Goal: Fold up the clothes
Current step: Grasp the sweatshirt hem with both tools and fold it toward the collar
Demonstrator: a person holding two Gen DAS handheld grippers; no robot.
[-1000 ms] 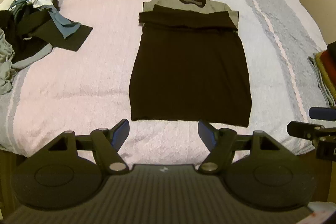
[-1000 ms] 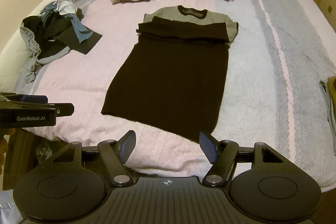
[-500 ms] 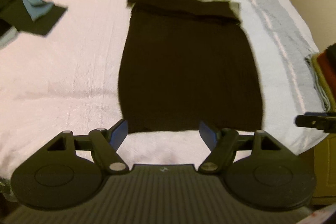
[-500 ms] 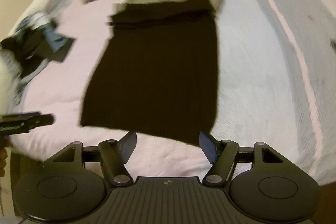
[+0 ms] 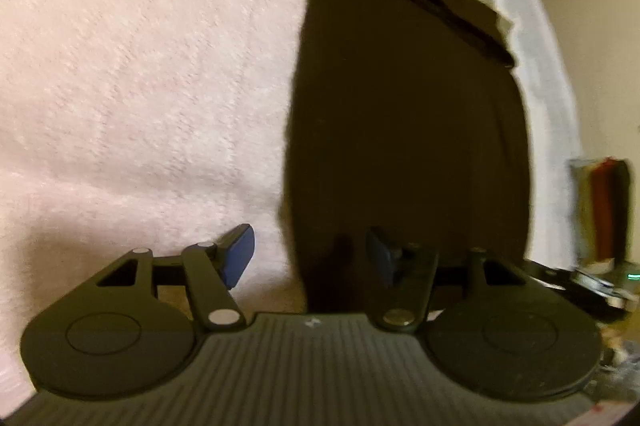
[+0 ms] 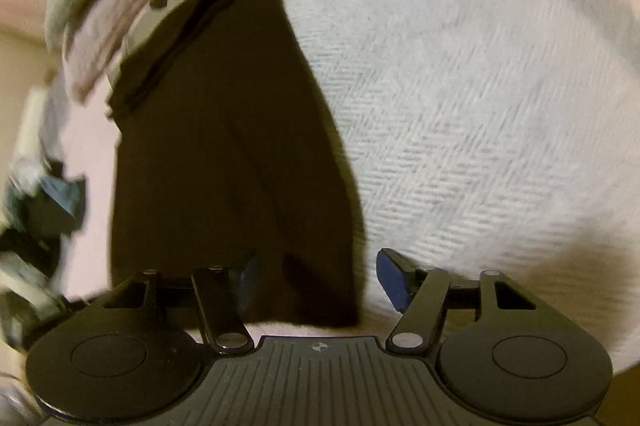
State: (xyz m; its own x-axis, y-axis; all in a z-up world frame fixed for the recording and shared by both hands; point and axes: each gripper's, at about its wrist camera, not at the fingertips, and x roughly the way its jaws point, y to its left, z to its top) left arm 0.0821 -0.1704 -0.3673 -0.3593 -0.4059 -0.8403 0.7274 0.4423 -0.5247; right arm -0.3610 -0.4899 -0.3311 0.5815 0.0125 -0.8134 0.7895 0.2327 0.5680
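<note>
With both jaws spread wide astride near hem corners of soft, limp black knit shirt, pinching there with left gripper, right gripper.

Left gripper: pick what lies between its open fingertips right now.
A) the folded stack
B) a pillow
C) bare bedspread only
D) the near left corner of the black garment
D: the left gripper is open, its fingertips straddling the near left corner of the black garment on the bedspread.
</note>
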